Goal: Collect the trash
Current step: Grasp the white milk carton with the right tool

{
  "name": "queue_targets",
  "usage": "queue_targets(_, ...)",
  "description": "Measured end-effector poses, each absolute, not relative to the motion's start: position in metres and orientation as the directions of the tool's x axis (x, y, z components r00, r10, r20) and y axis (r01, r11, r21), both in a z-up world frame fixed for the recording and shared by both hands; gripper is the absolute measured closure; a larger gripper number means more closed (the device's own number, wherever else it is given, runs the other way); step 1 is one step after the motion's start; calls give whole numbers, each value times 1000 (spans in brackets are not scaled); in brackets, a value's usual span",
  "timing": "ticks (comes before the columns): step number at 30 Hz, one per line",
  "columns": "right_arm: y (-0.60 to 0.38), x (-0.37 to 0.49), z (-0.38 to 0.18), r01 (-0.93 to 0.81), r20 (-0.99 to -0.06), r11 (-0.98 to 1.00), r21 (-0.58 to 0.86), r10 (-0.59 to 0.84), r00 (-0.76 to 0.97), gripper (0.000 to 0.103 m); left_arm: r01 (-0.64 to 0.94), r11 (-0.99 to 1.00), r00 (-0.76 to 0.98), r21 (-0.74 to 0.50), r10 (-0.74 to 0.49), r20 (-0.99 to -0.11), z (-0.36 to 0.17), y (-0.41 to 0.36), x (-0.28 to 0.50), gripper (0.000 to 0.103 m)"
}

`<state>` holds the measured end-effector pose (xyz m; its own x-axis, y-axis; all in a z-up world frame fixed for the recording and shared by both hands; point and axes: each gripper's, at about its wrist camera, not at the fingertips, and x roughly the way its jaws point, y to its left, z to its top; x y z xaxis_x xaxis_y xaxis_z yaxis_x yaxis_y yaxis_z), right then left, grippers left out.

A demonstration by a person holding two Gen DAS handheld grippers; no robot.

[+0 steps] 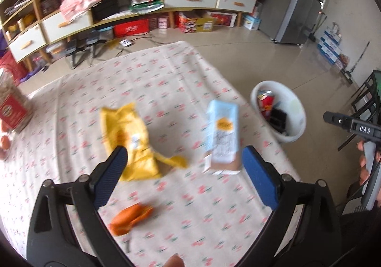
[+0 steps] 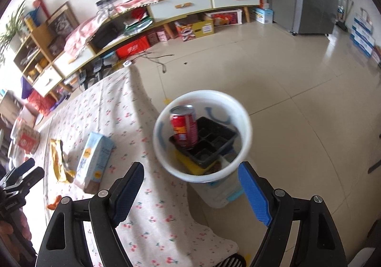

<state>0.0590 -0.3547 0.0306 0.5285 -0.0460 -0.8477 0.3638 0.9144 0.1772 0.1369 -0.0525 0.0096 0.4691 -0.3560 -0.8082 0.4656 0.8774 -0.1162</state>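
Note:
On the cherry-print tablecloth [image 1: 166, 81] lie a crumpled yellow bag [image 1: 129, 138], a light-blue carton [image 1: 222, 136] on its side and an orange peel [image 1: 131, 218]. My left gripper [image 1: 184, 160] hovers open above them, nothing between its fingers. Beside the table stands a white bin [image 2: 202, 133] holding a red can [image 2: 183, 126] and a black plastic tray [image 2: 209, 143]. My right gripper [image 2: 190, 176] hangs open over the bin's near rim, empty. The carton [image 2: 95, 160] and yellow bag [image 2: 57, 162] also show in the right wrist view.
A red-labelled jar [image 1: 13, 105] and reddish fruit [image 1: 4, 145] sit at the table's left edge. Low cabinets [image 1: 190, 0] with boxes line the far wall, a grey fridge [image 1: 300, 5] at the right. Tiled floor [image 2: 297, 91] surrounds the bin. The right gripper's body and a hand [image 1: 366, 162] show at the left view's edge.

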Motion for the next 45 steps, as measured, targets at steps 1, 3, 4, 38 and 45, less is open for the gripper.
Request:
queue_targets(1,-350,60,30,358,-849,917,175,-43,526,20,459,881,466,-118,-352,-811,9,-44,137,6)
queue_targets(3,-340,66,28,345,-854,923,169,-38,519,20,440,890,462,-122,-340,-819,4,-27,137,6)
queue_targets(4,-336,69,27,338,-856,926,165,-36,516,20,432,893,460,-123,-336,-822,2,-20,136,6)
queue_targets(38,-182,177,-44,187,-913,972,143,57,405,20,160,962,433,-220,-269,-860,-59,82,150,6)
queue_targets(45,-190,178,-58,202,-904,941,273,179,388,37,194,955,444,-226,-291,-848,-58,58,151,6)
